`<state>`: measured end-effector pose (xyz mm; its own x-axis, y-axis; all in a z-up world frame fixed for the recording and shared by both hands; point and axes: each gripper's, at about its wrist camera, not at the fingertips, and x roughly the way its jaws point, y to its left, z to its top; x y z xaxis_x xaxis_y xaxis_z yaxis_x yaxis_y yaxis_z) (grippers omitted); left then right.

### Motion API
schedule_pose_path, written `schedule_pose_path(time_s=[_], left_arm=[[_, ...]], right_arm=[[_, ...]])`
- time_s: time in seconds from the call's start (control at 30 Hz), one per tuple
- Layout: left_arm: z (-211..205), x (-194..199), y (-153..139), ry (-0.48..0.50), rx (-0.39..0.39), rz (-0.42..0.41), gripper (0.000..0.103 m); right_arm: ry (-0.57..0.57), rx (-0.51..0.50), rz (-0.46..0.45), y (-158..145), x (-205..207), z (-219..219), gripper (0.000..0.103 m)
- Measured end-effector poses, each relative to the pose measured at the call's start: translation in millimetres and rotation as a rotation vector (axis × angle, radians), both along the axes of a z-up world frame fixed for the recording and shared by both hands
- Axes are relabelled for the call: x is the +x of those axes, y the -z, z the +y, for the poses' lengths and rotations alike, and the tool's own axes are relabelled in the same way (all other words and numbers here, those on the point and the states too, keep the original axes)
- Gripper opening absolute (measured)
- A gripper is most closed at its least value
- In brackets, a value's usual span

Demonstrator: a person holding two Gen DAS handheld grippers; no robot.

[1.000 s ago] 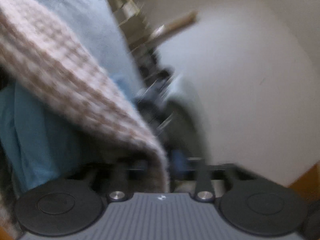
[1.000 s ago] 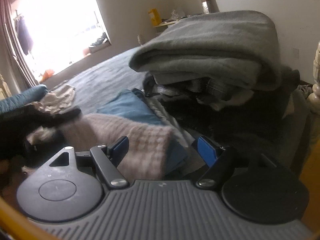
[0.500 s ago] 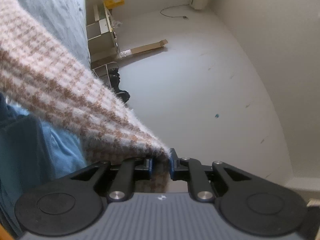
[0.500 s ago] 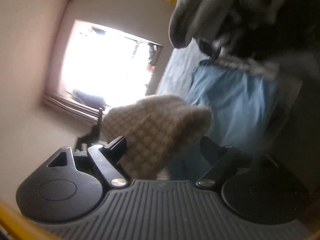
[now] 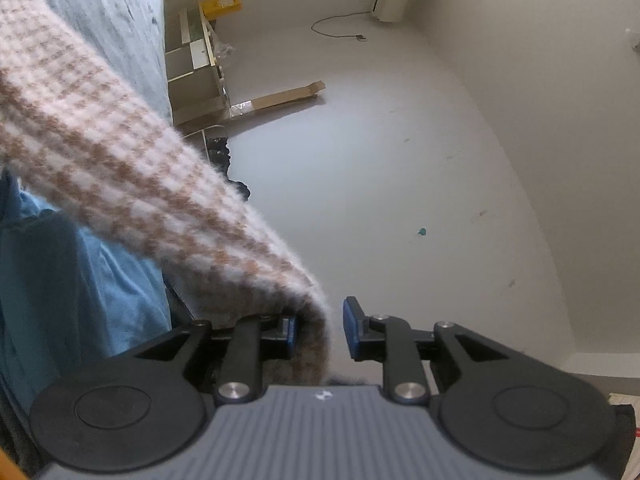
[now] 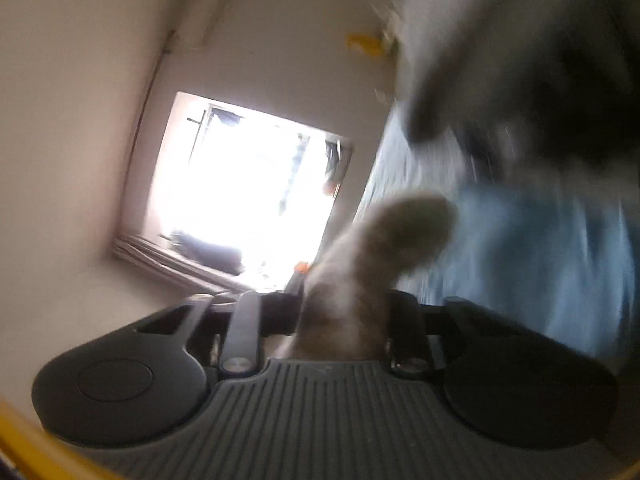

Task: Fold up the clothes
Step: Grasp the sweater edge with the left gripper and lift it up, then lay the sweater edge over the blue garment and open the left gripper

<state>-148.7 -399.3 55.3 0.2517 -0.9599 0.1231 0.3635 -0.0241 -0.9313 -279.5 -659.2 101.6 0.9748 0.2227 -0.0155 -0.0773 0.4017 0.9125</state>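
Observation:
A fluffy pink-and-brown houndstooth garment (image 5: 120, 152) stretches from the upper left down into my left gripper (image 5: 320, 330). Its hem lies against the left blue pad (image 5: 289, 332), with a thin gap to the right pad (image 5: 353, 330), so the jaws stand slightly open around it. In the blurred right wrist view, the same garment (image 6: 376, 248) rises in a bunch from my right gripper (image 6: 343, 320), whose fingers press in on both sides of it. Both cameras are tilted steeply.
A blue garment (image 5: 96, 292) (image 6: 532, 264) lies under the houndstooth one on the grey bedspread (image 5: 108, 20). A dark grey clothes pile (image 6: 520, 52) looms at the upper right. A wall (image 5: 400, 160), shelves (image 5: 196, 60) and a bright window (image 6: 244, 188) lie beyond.
My right gripper's jaws went from wide open to closed on the houndstooth garment while swinging fast. My left gripper's jaws loosened from a tight pinch to a small gap.

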Motion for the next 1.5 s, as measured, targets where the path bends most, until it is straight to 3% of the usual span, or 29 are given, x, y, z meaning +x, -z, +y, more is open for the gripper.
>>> schedule_pose_path(time_s=[0.1, 0.2, 0.27, 0.33, 0.43, 0.47, 0.57, 0.67, 0.77, 0.87, 0.97, 1.07, 1.1, 1.2, 1.27, 1.4, 1.5], left_arm=[[-22, 4, 2, 0.028, 0.017, -0.002, 0.022], [-62, 10, 22, 0.077, 0.082, 0.079, 0.028], [-86, 7, 36, 0.173, 0.165, 0.123, 0.029], [-101, -4, 46, 0.279, 0.225, 0.142, 0.030], [-78, -35, 29, 0.398, 0.232, 0.004, 0.040], [-61, -43, 21, 0.410, 0.244, -0.045, 0.047], [5, -58, -3, 0.389, 0.310, -0.166, 0.058], [75, -47, -24, 0.254, 0.467, -0.234, 0.058], [123, -19, -43, 0.012, 0.740, -0.413, 0.058], [130, 31, -35, -0.153, 0.989, -0.553, 0.057], [113, 94, -5, -0.122, 1.119, -0.528, 0.051], [88, 134, 27, -0.006, 1.176, -0.532, 0.052], [78, 146, 40, 0.037, 1.191, -0.536, 0.062], [64, 146, 53, 0.055, 1.216, -0.634, 0.067], [68, 133, 46, 0.091, 1.234, -0.628, 0.067], [87, 114, 17, 0.280, 1.247, -0.553, 0.066], [104, 117, -31, 0.206, 1.121, -0.551, 0.066]], right_arm=[[0.077, -0.198, 0.021, -49, 19, -15, 0.020], [0.175, -0.514, 0.051, -92, 44, -7, 0.020], [0.298, -0.785, 0.078, -112, 61, 5, 0.021], [0.370, -0.901, 0.141, -124, 77, 4, 0.021], [0.499, -1.001, 0.183, -130, 75, 10, 0.023], [0.501, -1.022, 0.174, -131, 68, 18, 0.030], [0.407, -1.071, 0.119, -125, 40, 51, 0.047], [0.209, -1.154, 0.067, -104, 15, 101, 0.051], [-0.020, -1.187, 0.018, -81, -8, 164, 0.056], [-0.165, -1.159, 0.043, -58, -16, 196, 0.056], [-0.233, -1.121, 0.104, -38, -21, 208, 0.056], [-0.300, -1.082, 0.164, -18, -25, 220, 0.056], [-0.322, -1.068, 0.184, -12, -27, 225, 0.056], [-0.388, -1.027, 0.244, 8, -32, 237, 0.056], [-0.431, -0.998, 0.284, 22, -35, 245, 0.057], [-0.517, -0.953, 0.330, 40, -43, 251, 0.060], [-0.549, -0.905, 0.319, 33, -50, 237, 0.060]])
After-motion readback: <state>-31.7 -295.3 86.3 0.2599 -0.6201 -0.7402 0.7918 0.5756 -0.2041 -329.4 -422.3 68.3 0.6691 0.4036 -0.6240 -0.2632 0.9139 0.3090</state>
